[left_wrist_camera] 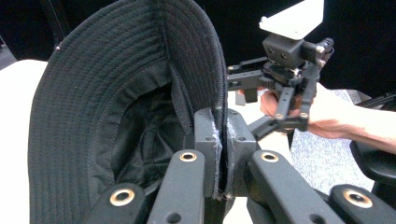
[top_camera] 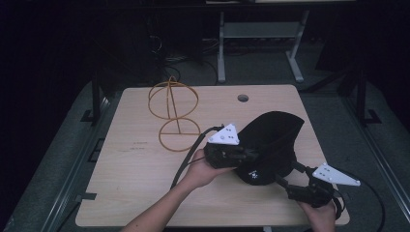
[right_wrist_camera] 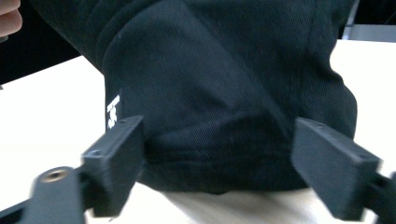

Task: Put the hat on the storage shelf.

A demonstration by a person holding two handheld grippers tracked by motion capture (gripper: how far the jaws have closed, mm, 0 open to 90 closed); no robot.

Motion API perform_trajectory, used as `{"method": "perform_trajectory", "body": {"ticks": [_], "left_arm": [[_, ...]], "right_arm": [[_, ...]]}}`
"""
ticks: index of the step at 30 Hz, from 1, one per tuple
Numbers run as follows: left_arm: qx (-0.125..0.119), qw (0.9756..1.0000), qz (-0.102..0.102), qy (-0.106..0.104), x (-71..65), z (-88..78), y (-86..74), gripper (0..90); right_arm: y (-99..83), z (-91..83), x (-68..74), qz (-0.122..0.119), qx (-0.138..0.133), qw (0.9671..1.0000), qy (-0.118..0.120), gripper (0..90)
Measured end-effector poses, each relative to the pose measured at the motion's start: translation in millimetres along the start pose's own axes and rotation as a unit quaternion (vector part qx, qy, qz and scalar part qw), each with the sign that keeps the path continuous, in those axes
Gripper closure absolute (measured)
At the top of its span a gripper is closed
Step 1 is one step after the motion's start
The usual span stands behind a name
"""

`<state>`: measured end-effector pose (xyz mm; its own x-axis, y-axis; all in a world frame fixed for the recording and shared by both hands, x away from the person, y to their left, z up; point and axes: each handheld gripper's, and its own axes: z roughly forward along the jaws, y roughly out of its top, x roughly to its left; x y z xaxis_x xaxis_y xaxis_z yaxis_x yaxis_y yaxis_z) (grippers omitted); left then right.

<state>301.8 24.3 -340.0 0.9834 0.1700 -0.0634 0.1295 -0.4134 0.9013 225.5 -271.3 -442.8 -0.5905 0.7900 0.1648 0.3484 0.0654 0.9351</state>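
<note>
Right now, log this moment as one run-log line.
left gripper: shut on hat brim | right gripper: open, jaws either side of crown | wire stand: untouched

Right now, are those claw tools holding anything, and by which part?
The left gripper pinches the black hat by its brim. The right gripper stands open around the hat's crown, gripping nothing.

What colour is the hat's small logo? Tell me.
White, on the black hat; the logo shows best in the right gripper view.
</note>
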Motion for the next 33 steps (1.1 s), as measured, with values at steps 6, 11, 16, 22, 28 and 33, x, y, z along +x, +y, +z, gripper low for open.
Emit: {"method": "perform_trajectory", "body": {"ticks": [6, 11, 16, 22, 28, 33], "left_arm": [[-0.001, 1.0, 0.005, -0.005, -2.8, 4.7, 3.3, 85.9], [0.005, 0.9999, 0.009, -0.004, -3.3, 4.5, 3.3, 85.9], [0.01, 0.9999, 0.007, 0.005, -3.6, 3.2, 2.3, 85.5], [0.026, 0.9991, 0.014, 0.03, -5.0, -4.0, 3.6, 75.4], [0.041, 0.9982, 0.007, 0.044, -8.0, -13.1, -4.4, 64.2], [0.049, 0.9968, 0.015, 0.061, -11.4, -26.1, -12.9, 59.7]], "right_arm": [[1.1, 11.2, -0.8, -0.014, -0.003, 0.9997, 0.018, 54.7], [-1.3, 10.8, -1.8, -0.017, -0.001, 0.9997, 0.017, 80.5], [2.0, 5.6, 0.0, -0.031, 0.001, 0.9994, 0.015, 84.5], [6.1, 1.2, 2.1, -0.035, -0.004, 0.9993, 0.015, 84.9], [10.7, -10.8, -1.8, -0.03, -0.013, 0.9993, 0.018, 85.3], [18.8, -18.9, -1.1, -0.037, -0.02, 0.999, 0.016, 85.9]]}}
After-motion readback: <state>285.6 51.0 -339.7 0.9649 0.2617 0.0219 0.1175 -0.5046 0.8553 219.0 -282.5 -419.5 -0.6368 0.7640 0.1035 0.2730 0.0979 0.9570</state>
